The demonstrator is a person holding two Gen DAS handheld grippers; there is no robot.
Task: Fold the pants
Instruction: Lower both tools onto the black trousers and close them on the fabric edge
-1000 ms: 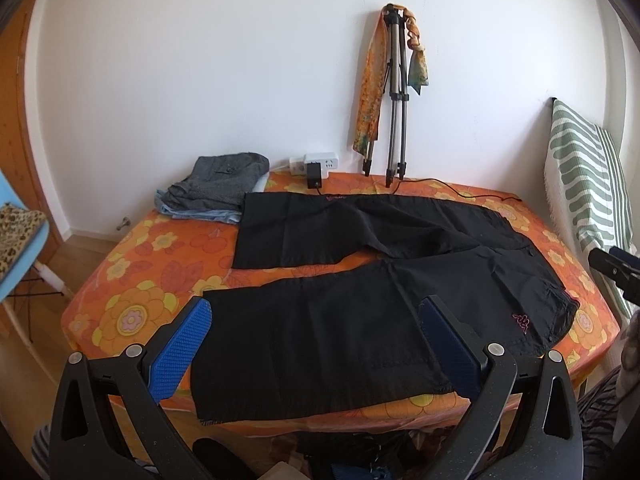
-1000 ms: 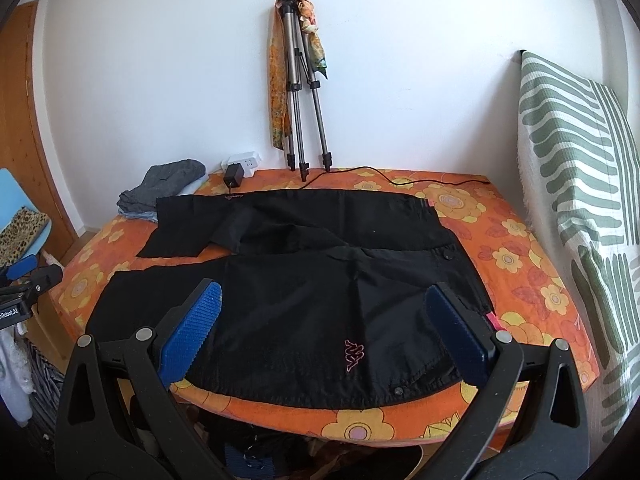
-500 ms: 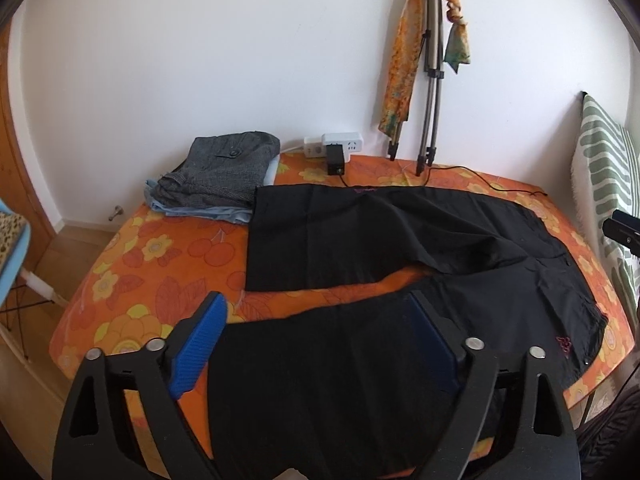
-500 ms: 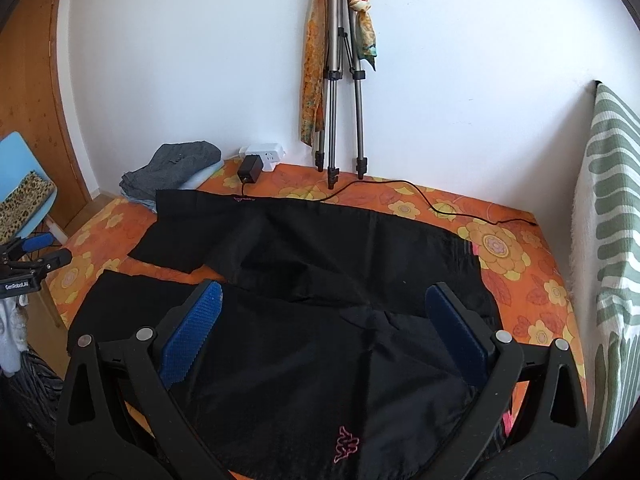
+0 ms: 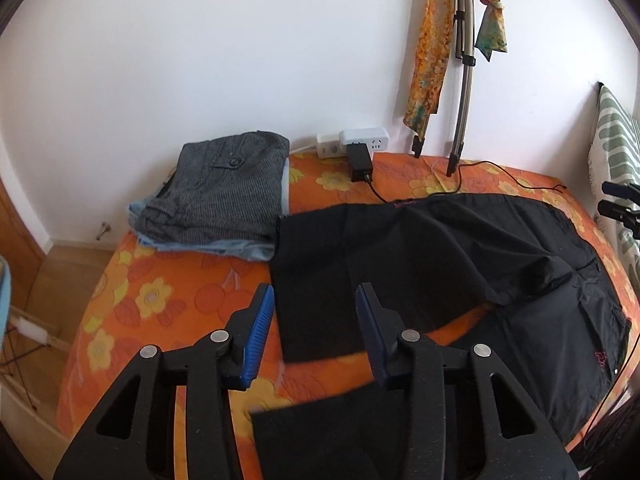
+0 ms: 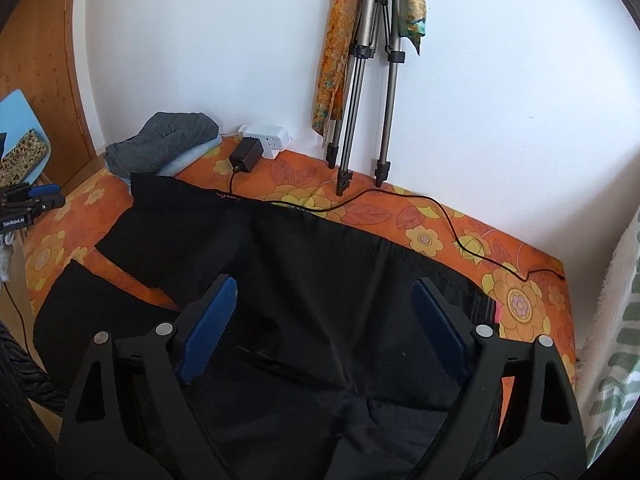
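Black pants (image 5: 460,264) lie spread on an orange flowered bed (image 5: 136,300), legs apart w/ a strip of bedcover showing between them. Left gripper (image 5: 316,316) hovers over the hem end of the far leg; its jaws have just been closing, now narrowed but w/ nothing pinched, blue pads (image 5: 260,328) apart and clear of the cloth, the leg's lower corner showing just beyond and between the tips. The near leg's hem lies below the gripper, under its frame. Right gripper (image 6: 324,320) hangs over the waist/seat end of the pants (image 6: 320,280), jaws wide (they've just been closing a little), pads (image 6: 208,328) not pressing on anything, fabric spread below and ahead of them. Ahead-left of the left gripper: a stack of folded grey and blue clothes (image 5: 220,192), touching the far leg's hem corner. Straight ahead, by the wall, a white power strip (image 5: 360,140) w/ a black adapter (image 5: 360,160), its cord running right across the bedcover. Ahead-right, a tripod (image 5: 464,60) w/ scarves draped on it leans on the wall. From the right gripper, the tripod (image 6: 360,80) sits straight ahead, strip (image 6: 266,138) ahead-left.
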